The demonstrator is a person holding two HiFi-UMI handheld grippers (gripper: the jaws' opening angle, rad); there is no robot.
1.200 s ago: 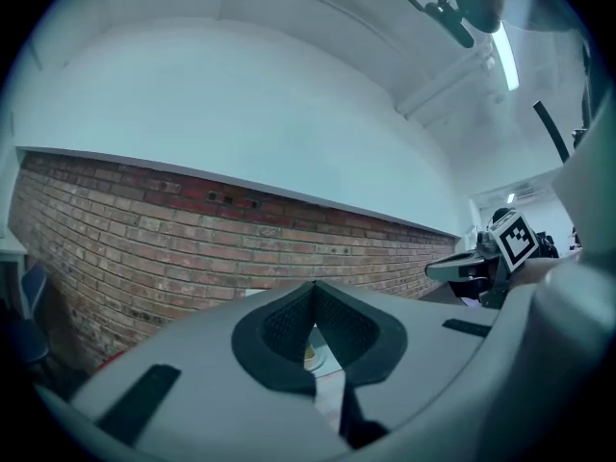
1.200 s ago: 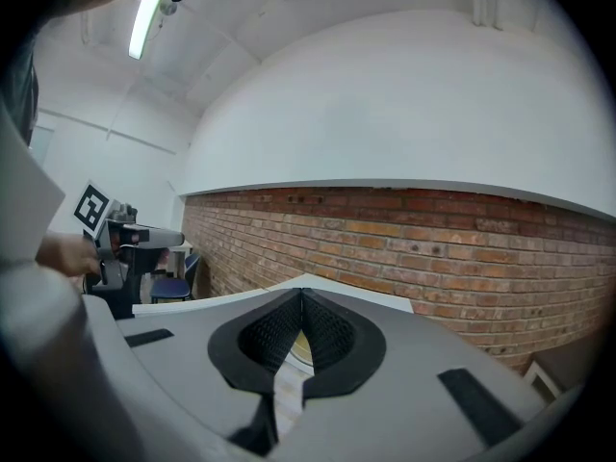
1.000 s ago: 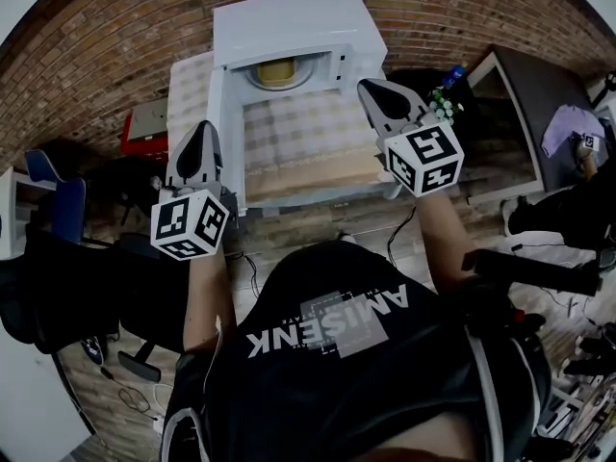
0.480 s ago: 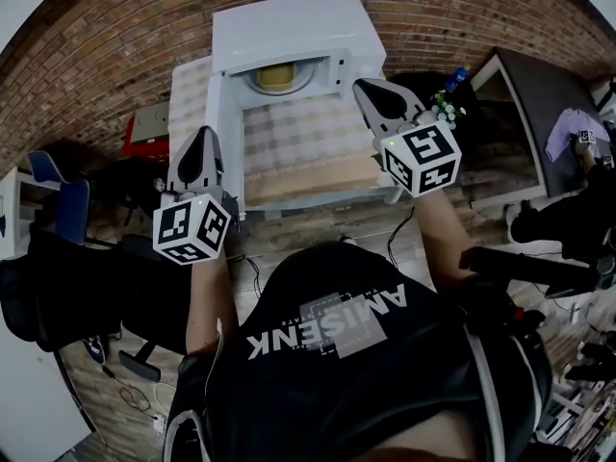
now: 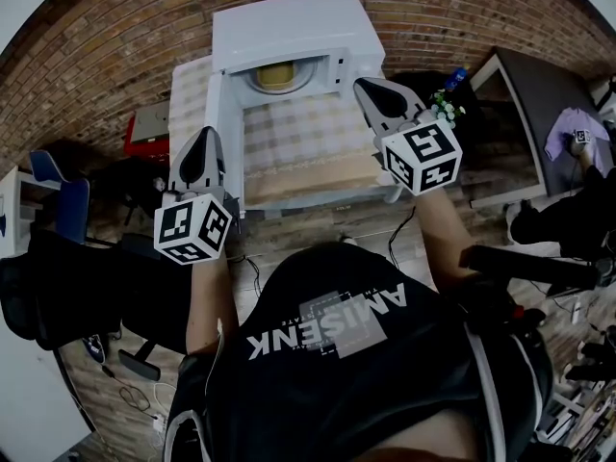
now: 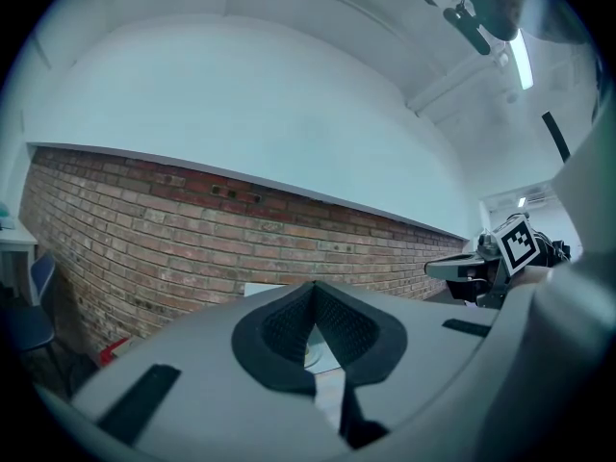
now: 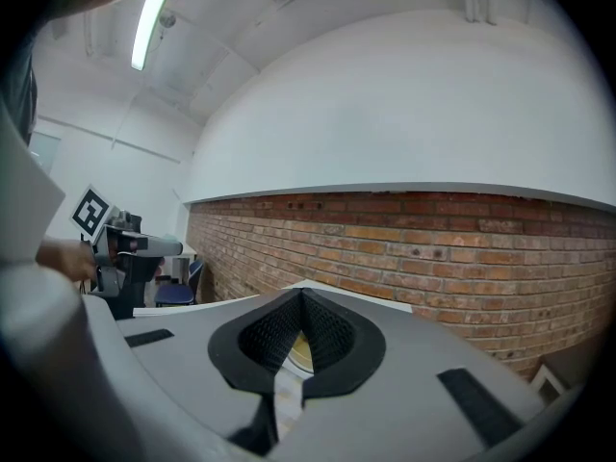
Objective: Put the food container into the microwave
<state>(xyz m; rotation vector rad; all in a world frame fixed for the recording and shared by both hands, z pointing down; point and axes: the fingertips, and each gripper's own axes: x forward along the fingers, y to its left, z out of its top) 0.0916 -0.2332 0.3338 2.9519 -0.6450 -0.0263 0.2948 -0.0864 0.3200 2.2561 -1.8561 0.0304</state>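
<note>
Food container (image 5: pixel 277 73): pale yellow, well inside the white microwave (image 5: pixel 289 27), on the round plate in the cavity, clear of both grippers. Glimpsed too as a yellowish sliver (image 7: pixel 299 354) through the slit below the right gripper's pads. Microwave door (image 5: pixel 221 138) swung wide open to the left, past the edge of the checked tablecloth (image 5: pixel 308 133) spread in front of the oven.

Left gripper (image 5: pixel 203 135): held just outside the open door, near its outer edge, nose toward the brick wall (image 5: pixel 115 37). Jaws together, black pads meeting at the tips (image 6: pixel 313 292), nothing between them.

Right gripper (image 5: pixel 366 87): at the right edge of the table, beside the microwave's front right corner, tilted in toward the opening. Jaws likewise closed tip to tip (image 7: pixel 300 296), empty.

Farther out: a red box (image 5: pixel 135 135) and a blue chair (image 5: pixel 53 186) to the left, dark wooden furniture to the right.
</note>
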